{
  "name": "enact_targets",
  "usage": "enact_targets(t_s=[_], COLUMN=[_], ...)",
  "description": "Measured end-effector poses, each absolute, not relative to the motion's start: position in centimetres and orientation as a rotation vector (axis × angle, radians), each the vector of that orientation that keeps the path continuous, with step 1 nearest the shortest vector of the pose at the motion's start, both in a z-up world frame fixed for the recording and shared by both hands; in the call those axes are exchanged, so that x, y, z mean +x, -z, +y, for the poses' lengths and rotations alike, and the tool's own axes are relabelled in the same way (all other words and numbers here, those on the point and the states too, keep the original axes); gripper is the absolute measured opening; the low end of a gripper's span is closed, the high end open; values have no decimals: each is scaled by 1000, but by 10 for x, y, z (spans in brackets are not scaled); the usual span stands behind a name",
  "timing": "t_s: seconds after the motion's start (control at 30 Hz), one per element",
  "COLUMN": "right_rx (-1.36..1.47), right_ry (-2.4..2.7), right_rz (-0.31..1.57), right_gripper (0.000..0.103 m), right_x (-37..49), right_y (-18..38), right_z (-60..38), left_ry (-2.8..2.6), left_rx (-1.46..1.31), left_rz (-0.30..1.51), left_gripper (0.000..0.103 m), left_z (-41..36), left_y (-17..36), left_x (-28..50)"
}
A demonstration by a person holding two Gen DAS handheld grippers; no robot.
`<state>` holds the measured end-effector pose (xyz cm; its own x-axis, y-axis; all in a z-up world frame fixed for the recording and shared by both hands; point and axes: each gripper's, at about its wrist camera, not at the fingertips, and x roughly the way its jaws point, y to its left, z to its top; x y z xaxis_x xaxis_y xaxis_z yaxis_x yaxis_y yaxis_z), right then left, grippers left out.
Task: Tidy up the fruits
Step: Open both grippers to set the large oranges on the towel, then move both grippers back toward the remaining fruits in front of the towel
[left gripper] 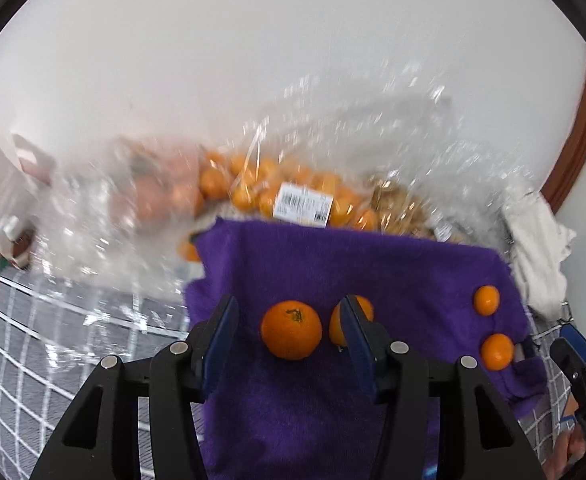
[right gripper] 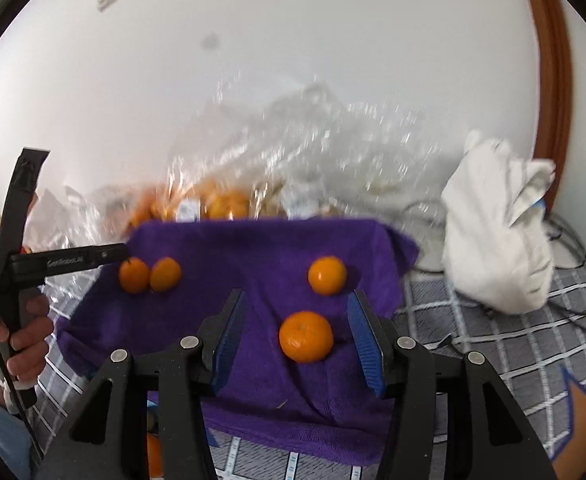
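Your left hand-held gripper (left gripper: 289, 332) and right hand-held gripper (right gripper: 297, 336) both stand apart, each straddling a mandarin (left gripper: 291, 329) (right gripper: 306, 336) on the purple towel (left gripper: 373, 264); two more lie on the towel.

Ahead of the left hand-held gripper (left gripper: 289, 320), a fuzzy matt purple cloth (left gripper: 393, 264) carries glossy-skinned mandarins (left gripper: 291, 329); crinkled shiny clear plastic bags (left gripper: 373, 128) beyond.

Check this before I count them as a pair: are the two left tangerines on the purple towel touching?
Touching. The right wrist view shows the two tangerines on the purple towel with no gap between them.
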<state>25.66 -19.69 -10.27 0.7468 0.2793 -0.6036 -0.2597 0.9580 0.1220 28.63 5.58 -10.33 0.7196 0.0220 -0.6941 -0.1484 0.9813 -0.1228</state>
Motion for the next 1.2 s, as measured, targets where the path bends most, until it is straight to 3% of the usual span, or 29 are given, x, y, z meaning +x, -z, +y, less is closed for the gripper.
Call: enact_targets(t_s=[0.3,0.57,1.2], right_rx=[35,28,-78], right_ry=[-285,-400,-500], right_rz=[739,795,921], right_gripper=[52,48,48], right_x=[215,170,166], right_y=[104,136,182], right_z=[-192,-166,-102], left_ry=[-72,7,86], left_rx=[-120,-151,-215], left_rz=[717,748,787], left_gripper=[51,51,51], left_z=[72,84,87], left_y=[99,141,178], left_x=[204,149,128])
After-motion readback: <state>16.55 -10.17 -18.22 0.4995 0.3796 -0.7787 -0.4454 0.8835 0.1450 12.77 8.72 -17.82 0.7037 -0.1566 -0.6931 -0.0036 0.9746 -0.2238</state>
